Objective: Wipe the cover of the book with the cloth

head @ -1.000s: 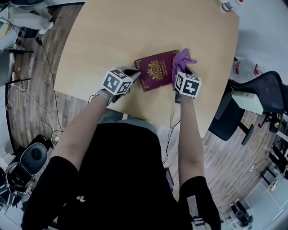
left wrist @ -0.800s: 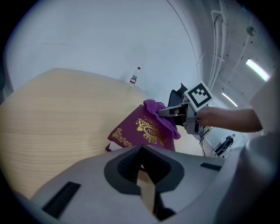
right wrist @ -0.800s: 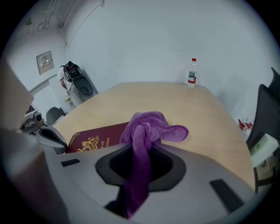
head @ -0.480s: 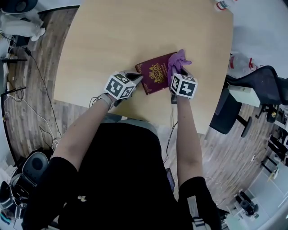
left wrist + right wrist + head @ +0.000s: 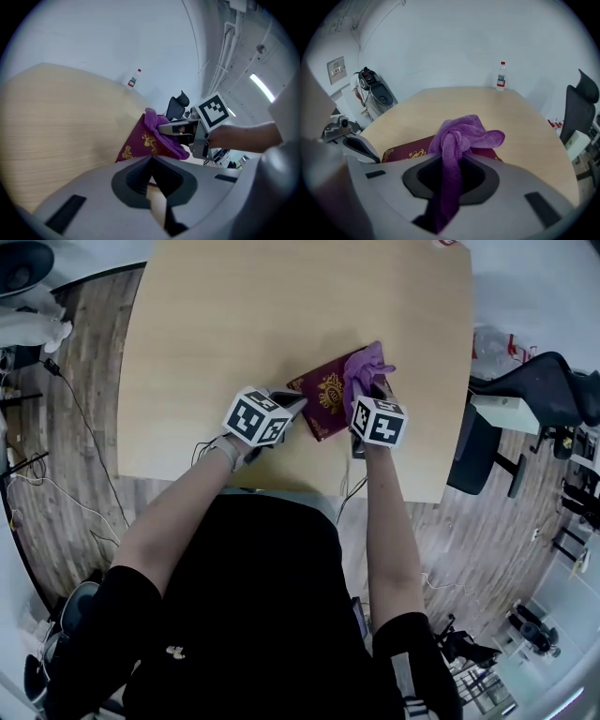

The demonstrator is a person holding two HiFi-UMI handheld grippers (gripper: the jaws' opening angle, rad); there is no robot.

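On counter (image 5: pixel 234 324), close to the person's edge: book (image 5: pixel 319 397), maroon with a gold crest, flat, cover up, sitting skewed. Its long side looks to run near-left to far-right, but the far-right end is buried under the cloth (image 5: pixel 367 364), so that's a read, not a fact. The purple cloth is bunched and rests on the right part of the cover, touching it. The bare cover, crest included, lies to the left of the wad. Right tool (image 5: pixel 367 390) comes in from the near-right, with its jaws clamped on the cloth. The right gripper view shows a twisted strand running down between them and the wad spilling out ahead over the book. Left tool (image 5: pixel 289 401) sits at the book's near-left corner with its jaws drawn together at the tips. A maroon sliver shows in the slit, and I can't tell whether it nips the cover edge or just pins it. Key relation: the unwiped area is left of the cloth, toward the left tool, and the right tool is the one on it. My call is a stroke leftward along the long side, stopping short of the left tool. The two tools are near each other across the book, so there's little room. A bottle (image 5: pixel 501 75) stands at the far counter edge, well apart.
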